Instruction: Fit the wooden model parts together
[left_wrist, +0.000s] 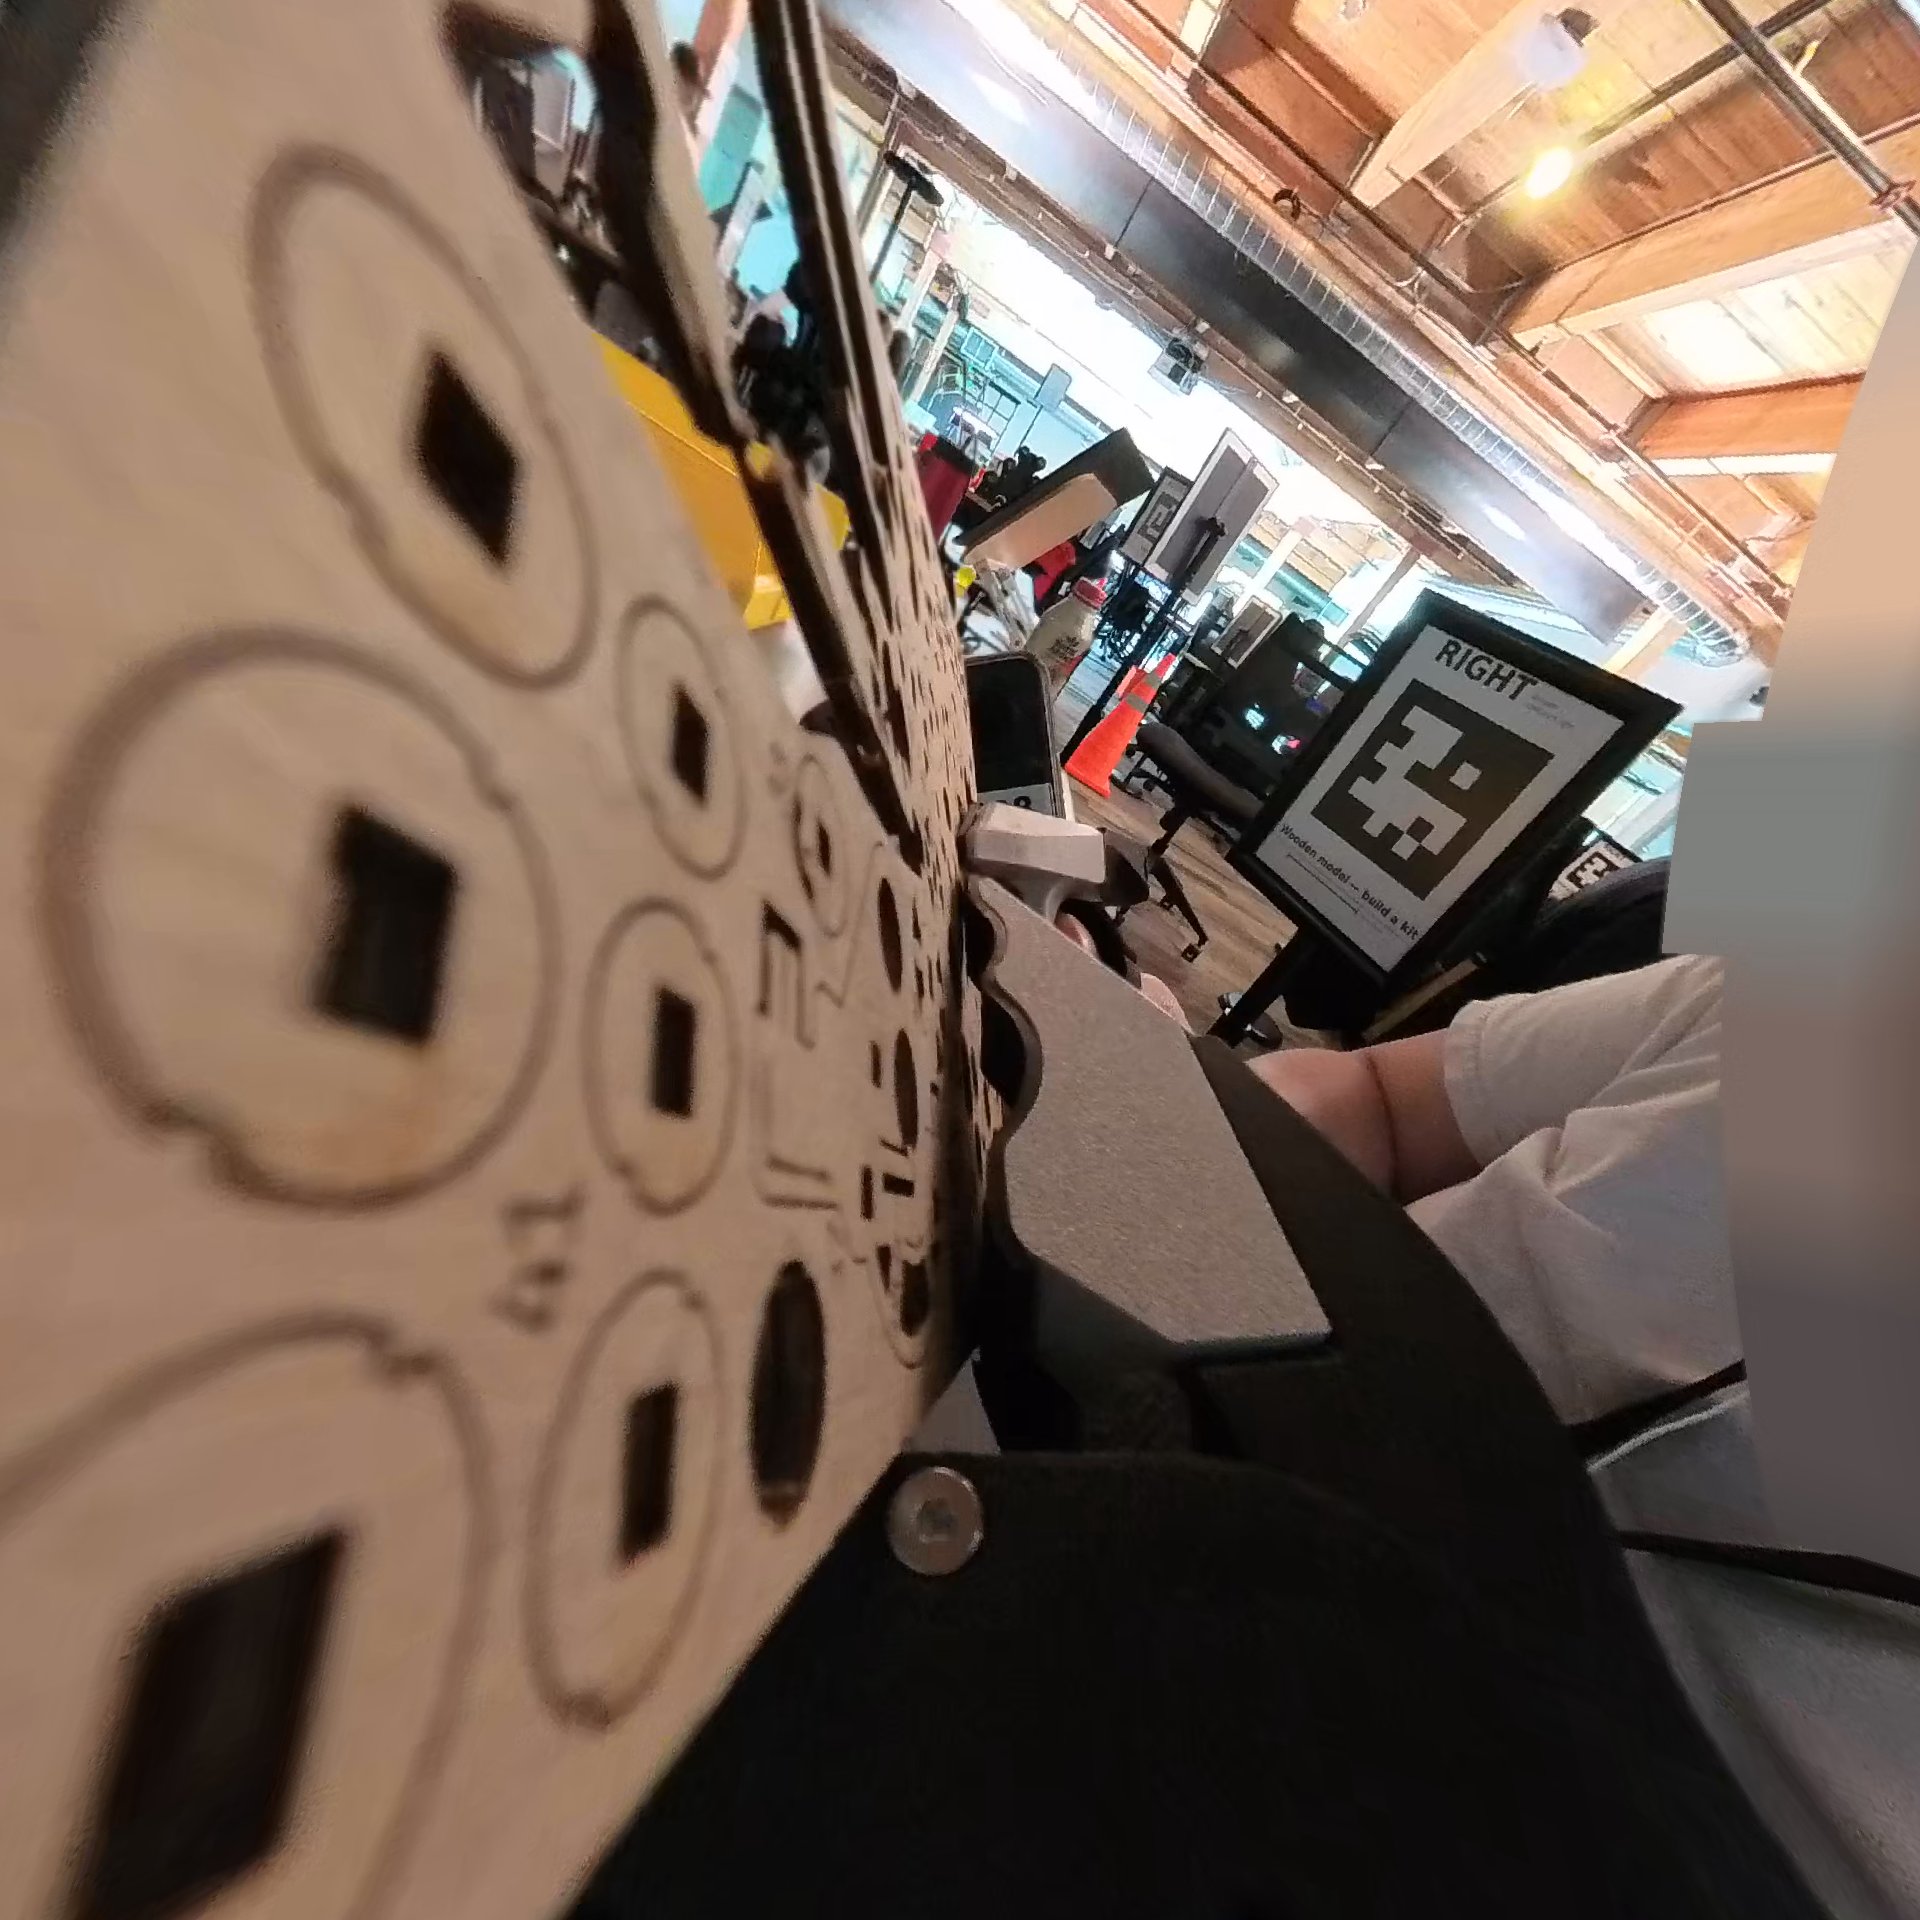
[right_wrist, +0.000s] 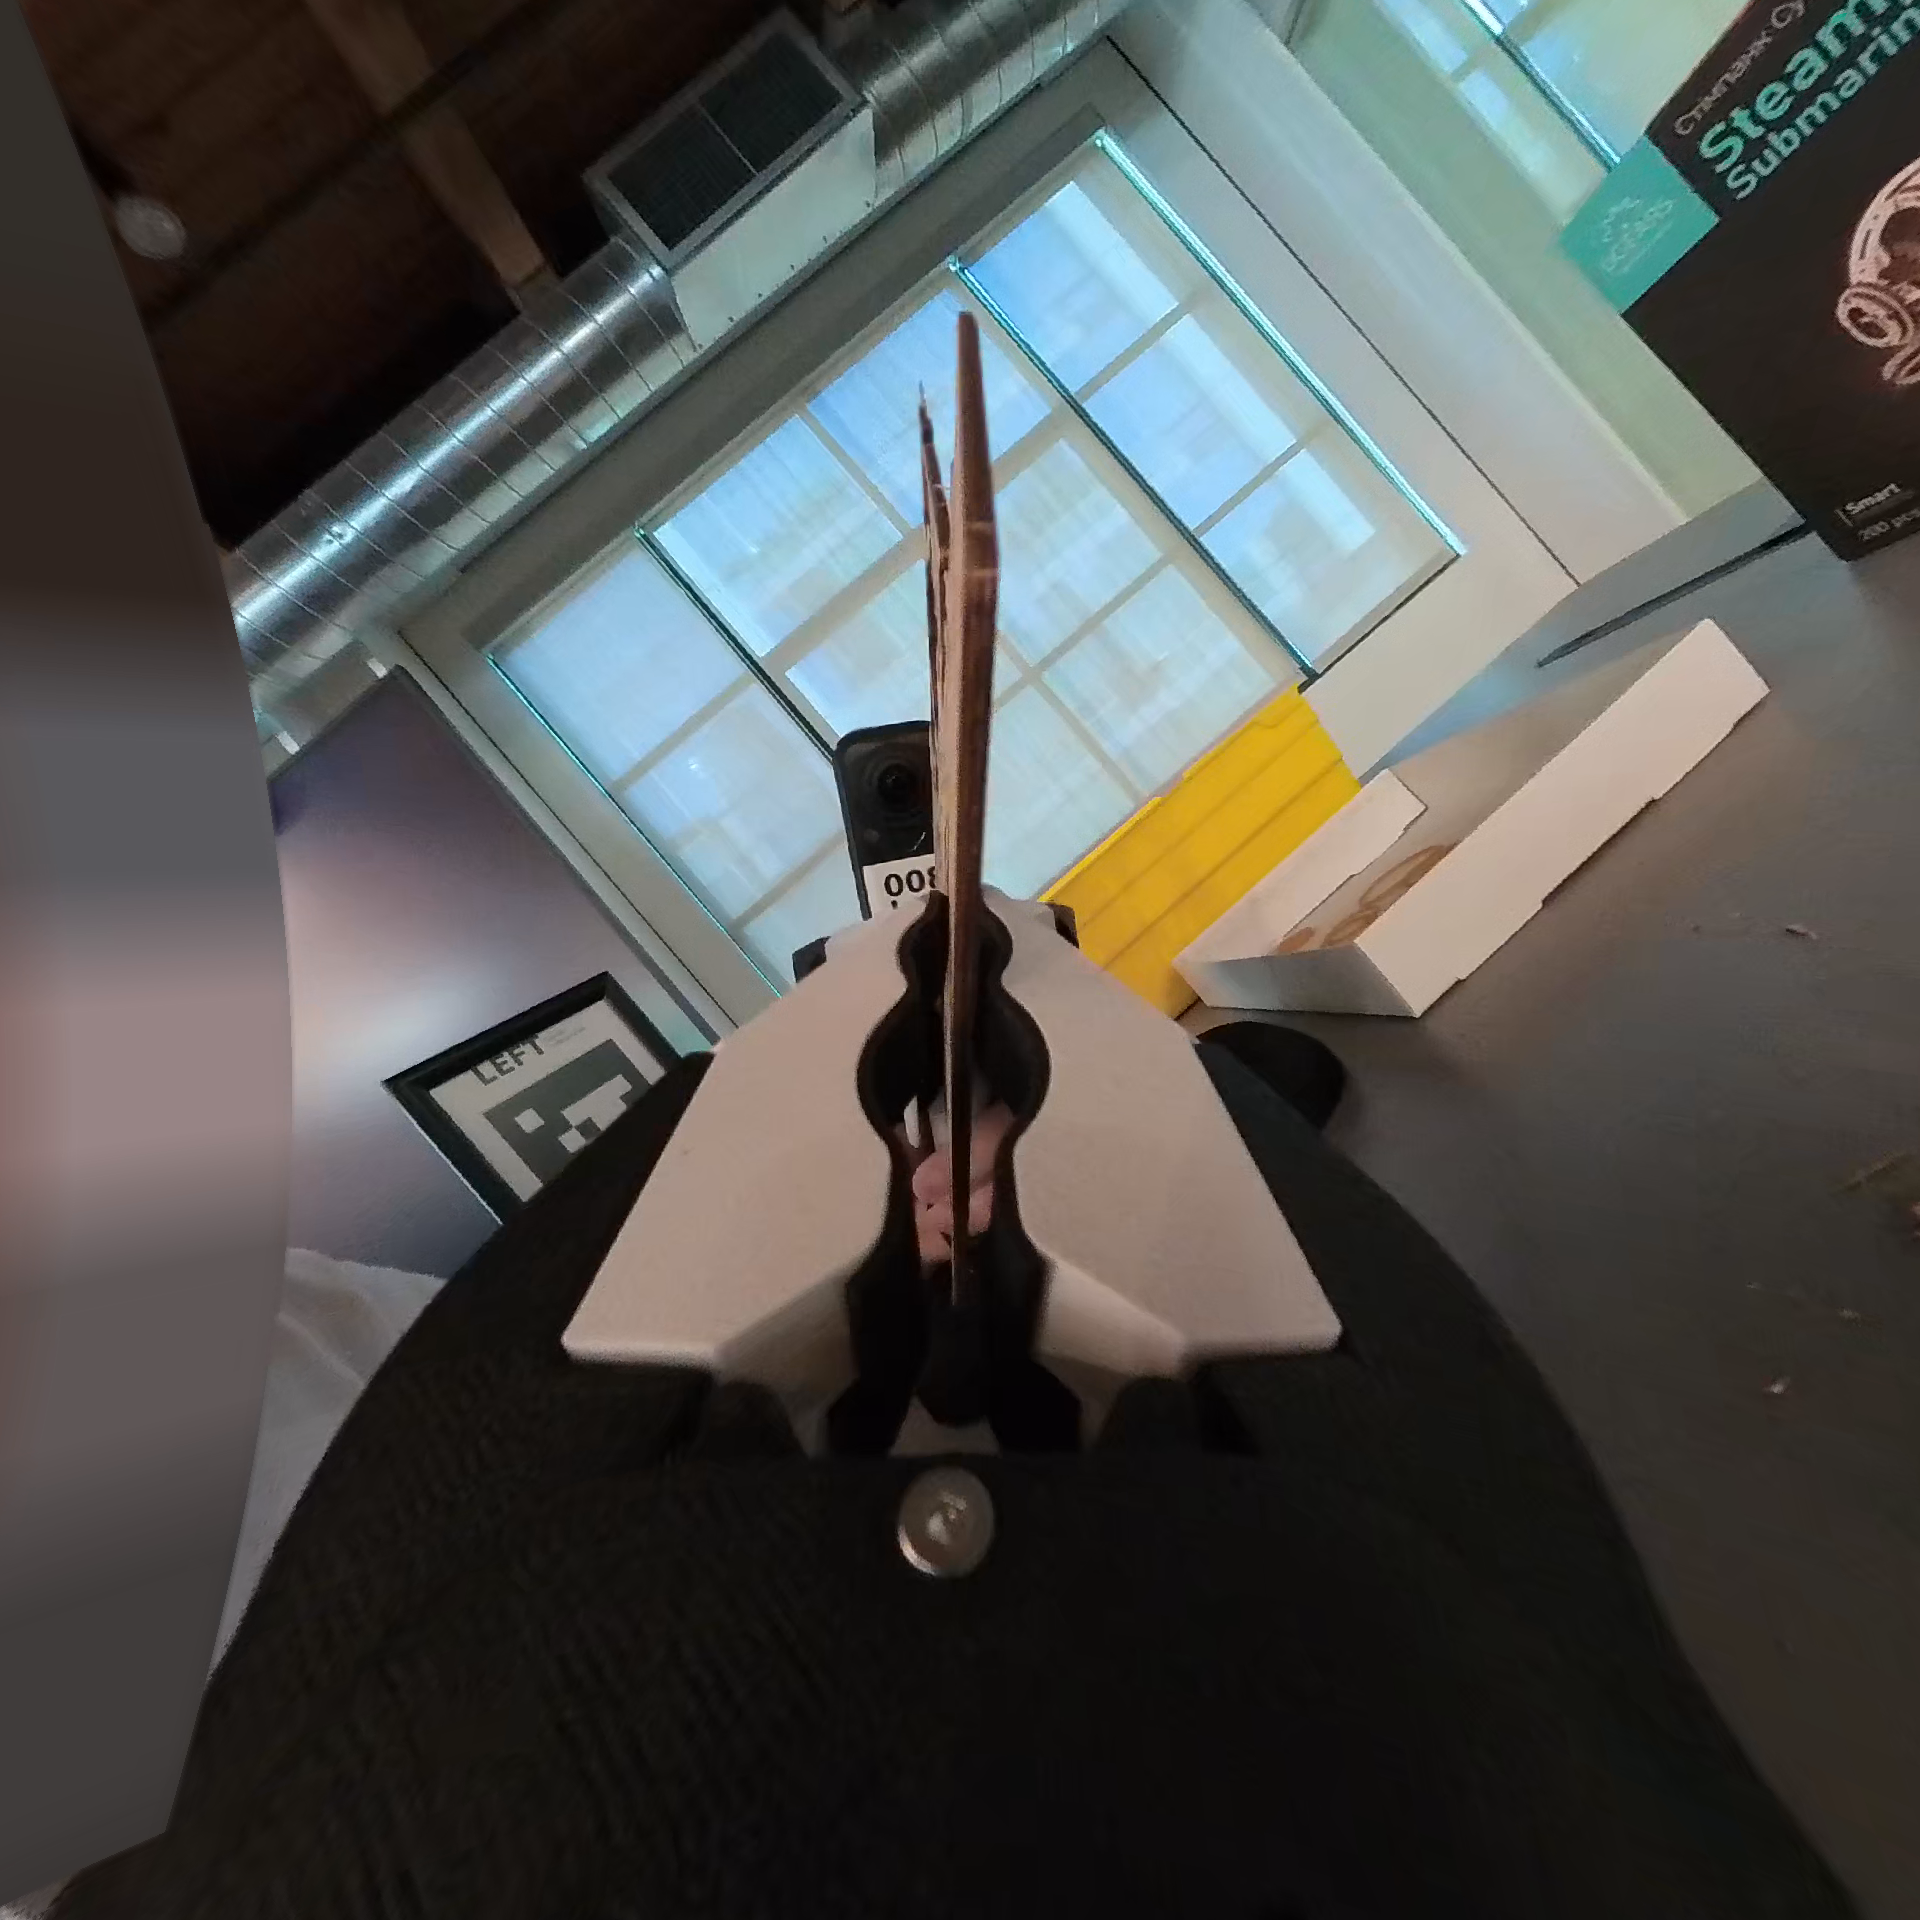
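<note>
A laser-cut wooden sheet (left_wrist: 343, 831) with several round parts and square holes fills the left of the left wrist view. My left gripper (left_wrist: 961, 914) appears shut on its edge. The grey right finger (left_wrist: 1122, 1143) presses against the sheet; the other finger is hidden behind it. In the right wrist view the sheet (right_wrist: 971, 675) stands edge-on, with a second thin sheet (right_wrist: 932, 540) close beside it. My right gripper (right_wrist: 961, 935) is shut on the sheet. The two grippers face each other: the left gripper's camera (right_wrist: 888, 800) shows just beyond the sheet.
A dark kit box (right_wrist: 1818, 312) stands at the back right of the dark table (right_wrist: 1662, 1091). An open white box (right_wrist: 1455, 883) and a yellow box (right_wrist: 1205, 831) lie nearby. A framed marker sign (left_wrist: 1444, 800) stands at the right, another (right_wrist: 540, 1101) at the left. A white sleeve (left_wrist: 1558, 1122) is close. The tips of both grippers are at nearly the same place.
</note>
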